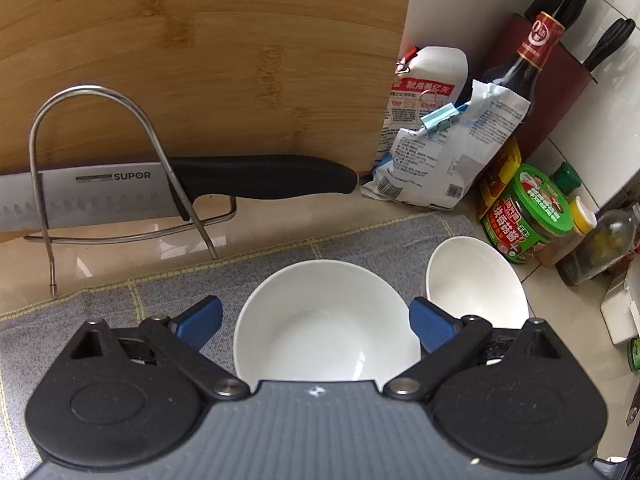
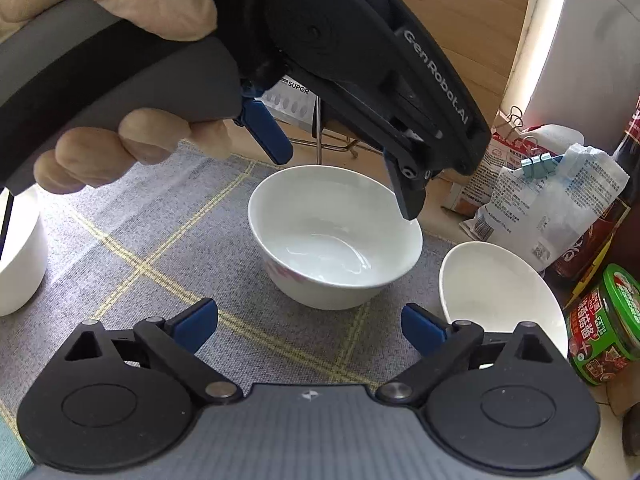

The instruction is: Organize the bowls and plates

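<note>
The left claw [image 1: 316, 320] stood released, its blue pads spread wide on either side of a round white ceramic bowl [image 1: 326, 322] that sat upright on the grey checked cloth mat [image 1: 120, 304] covering the tabletop. From the right wrist view, that claw hovered over the bowl from twelve o'clock, one finger tip at or just above the rim at about two o'clock; whether it touched could not be told. The right claw [image 2: 310, 326] was also released and held nothing, waiting at the bowl's six o'clock.

A second white bowl [image 1: 476, 280] lay tilted on its side just beside the first, at roughly three o'clock. As far as could be judged, the sorting had barely begun: neither bowl was lifted or stacked, and no plates showed.

Only the right wrist view showed the gloved left hand [image 2: 120, 60] on the handle and another white vessel [image 2: 20, 260] at nine o'clock. Only the left view showed fully the steel kitchen knife [image 1: 120, 196] in a wire rack [image 1: 100, 168] against the bamboo cutting board [image 1: 200, 60].
</note>
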